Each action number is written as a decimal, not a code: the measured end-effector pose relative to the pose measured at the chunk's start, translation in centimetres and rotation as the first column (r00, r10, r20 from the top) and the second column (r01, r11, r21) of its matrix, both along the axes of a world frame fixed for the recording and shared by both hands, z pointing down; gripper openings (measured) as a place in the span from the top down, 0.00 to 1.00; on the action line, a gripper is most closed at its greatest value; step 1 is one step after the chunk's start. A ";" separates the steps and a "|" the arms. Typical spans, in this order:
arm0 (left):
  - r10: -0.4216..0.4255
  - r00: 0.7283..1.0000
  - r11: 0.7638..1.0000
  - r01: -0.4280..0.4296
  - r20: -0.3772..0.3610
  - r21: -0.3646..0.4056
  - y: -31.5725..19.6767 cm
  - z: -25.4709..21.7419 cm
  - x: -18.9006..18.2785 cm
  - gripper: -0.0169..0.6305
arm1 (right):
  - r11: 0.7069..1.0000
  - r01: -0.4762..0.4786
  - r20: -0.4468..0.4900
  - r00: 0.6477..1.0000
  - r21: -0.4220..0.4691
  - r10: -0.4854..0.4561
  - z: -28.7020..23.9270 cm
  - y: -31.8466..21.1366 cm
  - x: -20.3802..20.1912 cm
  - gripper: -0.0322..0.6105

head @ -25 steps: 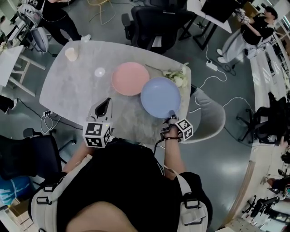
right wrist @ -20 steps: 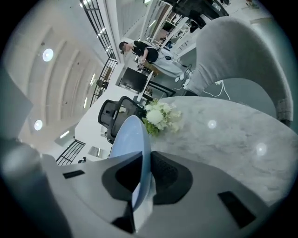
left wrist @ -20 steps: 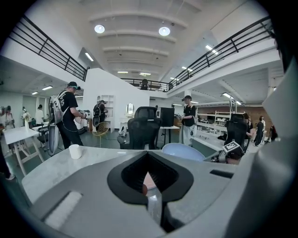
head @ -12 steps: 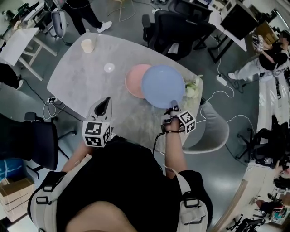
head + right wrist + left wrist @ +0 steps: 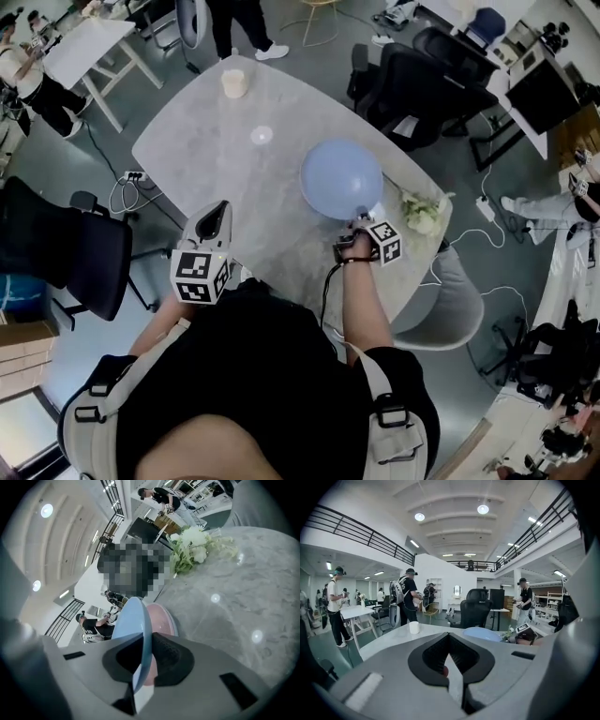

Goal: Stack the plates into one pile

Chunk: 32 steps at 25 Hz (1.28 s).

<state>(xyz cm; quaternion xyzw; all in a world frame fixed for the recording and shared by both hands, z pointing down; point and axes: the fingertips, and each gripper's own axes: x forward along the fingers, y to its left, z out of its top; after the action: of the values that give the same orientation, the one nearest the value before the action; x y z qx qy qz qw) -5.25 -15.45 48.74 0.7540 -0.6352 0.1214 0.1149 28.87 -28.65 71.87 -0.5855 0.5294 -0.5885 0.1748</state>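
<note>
Holding the round light-blue plate (image 5: 341,178) by its near rim: right gripper (image 5: 357,223) jaws clamped on it, plate just above the round pink plate (image 5: 161,623) on the grey stone-look table (image 5: 216,159). Left gripper (image 5: 221,208) jaws together, empty, near the table edge. Suggest: level it, line up the rims, lower until seated, then release.
</note>
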 end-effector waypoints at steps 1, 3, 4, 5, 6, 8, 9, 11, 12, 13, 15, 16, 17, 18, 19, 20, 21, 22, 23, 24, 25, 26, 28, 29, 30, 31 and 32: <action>-0.013 1.000 1.000 0.013 0.002 0.000 0.1 0.0 -0.5 0.97 | 1.000 -0.006 -0.007 1.000 -0.010 0.006 0.5 -0.4 -0.4 0.89; -0.035 0.999 0.999 0.035 0.005 0.000 0.2 -0.2 -1.4 0.97 | 0.999 -0.023 -0.019 1.000 -0.031 0.023 1.4 -0.9 -0.9 0.89; -0.044 0.999 0.999 0.044 0.007 0.000 0.2 -0.3 -1.8 0.97 | 0.999 -0.032 -0.025 0.999 -0.043 0.031 1.9 -0.9 -1.1 0.89; -0.052 0.999 0.999 0.052 0.010 0.000 0.3 -0.4 -2.2 0.97 | 0.998 -0.039 -0.032 0.999 -0.056 0.037 2.3 -0.9 -1.2 0.89; -0.058 0.998 0.998 0.058 0.012 0.000 0.4 -0.5 -2.5 0.97 | 0.997 -0.044 -0.044 0.998 -0.067 0.041 2.6 -0.9 -1.4 0.88; -0.065 0.998 0.998 0.065 0.016 -0.004 0.5 -0.5 -3.0 0.97 | 0.996 -0.048 -0.076 0.996 -0.078 0.042 2.8 -0.9 -1.5 0.88; -0.066 0.998 0.998 0.066 0.018 -0.006 0.6 -0.5 -3.0 0.97 | 0.996 -0.045 -0.094 0.995 -0.080 0.037 2.7 -1.0 -1.6 0.88; -0.062 0.998 0.998 0.062 0.022 -0.010 0.7 -0.5 -3.0 0.97 | 0.995 -0.030 -0.135 0.991 -0.092 0.017 2.5 -1.3 -1.7 0.88; -0.055 0.998 0.998 0.056 0.023 -0.011 0.8 -0.5 -2.9 0.97 | 0.995 -0.022 -0.161 0.987 -0.100 0.005 2.4 -1.2 -1.6 0.88; -0.047 0.999 0.999 0.047 0.024 -0.012 0.8 -0.5 -2.7 0.97 | 0.994 -0.016 -0.191 0.982 -0.108 -0.005 2.2 -1.1 -1.5 0.88; -0.027 0.999 1.000 0.027 0.023 -0.012 0.6 -0.6 -2.3 0.97 | 0.994 -0.006 -0.254 0.967 -0.113 -0.023 1.7 -0.6 -1.0 0.83; -0.018 1.000 1.000 0.018 0.022 -0.011 0.5 -0.7 -2.1 0.97 | 0.993 -0.002 -0.286 0.958 -0.115 -0.032 1.4 -0.2 -0.7 0.77; -0.009 1.000 1.000 0.009 0.019 -0.008 0.4 -0.8 -1.9 0.97 | 0.993 0.000 -0.321 0.946 -0.121 -0.039 1.1 0.3 -0.4 0.74; -0.001 1.000 1.000 0.001 0.015 -0.005 0.1 -0.8 -1.6 0.97 | 0.992 0.002 -0.360 0.932 -0.127 -0.048 0.8 0.8 0.0 0.72; 0.009 1.000 1.000 -0.009 0.010 -0.002 -0.2 -1.0 -1.3 0.97 | 0.992 0.007 -0.404 0.913 -0.126 -0.058 0.2 1.4 0.3 0.72; 0.021 1.000 1.000 -0.021 0.006 0.002 -0.5 -1.1 -0.8 0.97 | 0.994 0.019 -0.450 0.891 -0.112 -0.068 -0.6 1.8 0.6 0.72; 0.038 0.999 0.999 -0.038 0.003 0.007 -1.0 -1.2 -0.3 0.97 | 0.996 0.039 -0.494 0.866 -0.084 -0.076 -1.8 2.1 0.8 0.72; 0.058 0.998 0.998 -0.058 0.002 0.012 -1.5 -1.4 0.4 0.97 | 0.997 0.066 -0.537 0.840 -0.047 -0.081 -3.3 2.3 0.9 0.72; 0.079 0.997 0.997 -0.079 0.001 0.017 -2.0 -1.6 1.1 0.97 | 0.995 0.098 -0.580 0.811 -0.006 -0.083 -4.9 2.3 0.9 0.72; 0.102 0.995 0.995 -0.102 0.000 0.024 -2.6 -1.8 1.9 0.97 | 0.990 0.132 -0.625 0.776 0.038 -0.080 -6.8 2.3 0.9 0.72; 0.125 0.992 0.992 -0.125 -0.001 0.032 -3.2 -2.1 2.8 0.97 | 0.982 0.169 -0.672 0.737 0.083 -0.070 -8.8 2.2 0.9 0.72; 0.150 0.989 0.988 -0.150 -0.003 0.041 -3.8 -2.4 3.9 0.97 | 0.970 0.207 -0.719 0.693 0.130 -0.052 -11.0 2.1 1.0 0.72; 0.201 0.979 0.978 -0.201 -0.005 0.061 -4.8 -2.9 6.1 0.97 | 0.933 0.285 -0.797 0.604 0.219 0.002 -15.5 2.4 0.8 0.73; 0.229 0.973 0.971 -0.228 -0.005 0.071 -5.2 -3.3 7.4 0.97 | 0.911 0.322 -0.824 0.566 0.260 0.035 -17.6 2.7 0.7 0.73; 0.257 0.966 0.963 -0.256 -0.003 0.084 -5.6 -3.7 8.7 0.97 | 0.888 0.351 -0.842 0.534 0.299 0.073 -19.6 3.1 0.7 0.73; 0.285 0.959 0.954 -0.283 -0.001 0.100 -6.1 -4.3 10.1 0.97 | 0.866 0.370 -0.851 0.512 0.337 0.113 -21.5 3.5 0.7 0.73; 0.312 0.950 0.944 -0.310 0.002 0.115 -6.5 -4.9 11.6 0.97 | 0.846 0.379 -0.852 0.502 0.374 0.151 -23.4 4.0 0.9 0.75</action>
<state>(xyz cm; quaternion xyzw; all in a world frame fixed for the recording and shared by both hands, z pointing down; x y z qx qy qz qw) 6.32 -21.92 43.87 0.8511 -0.5132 0.0952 0.0563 29.74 -24.63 48.51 -0.6898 0.7210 -0.0655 -0.0013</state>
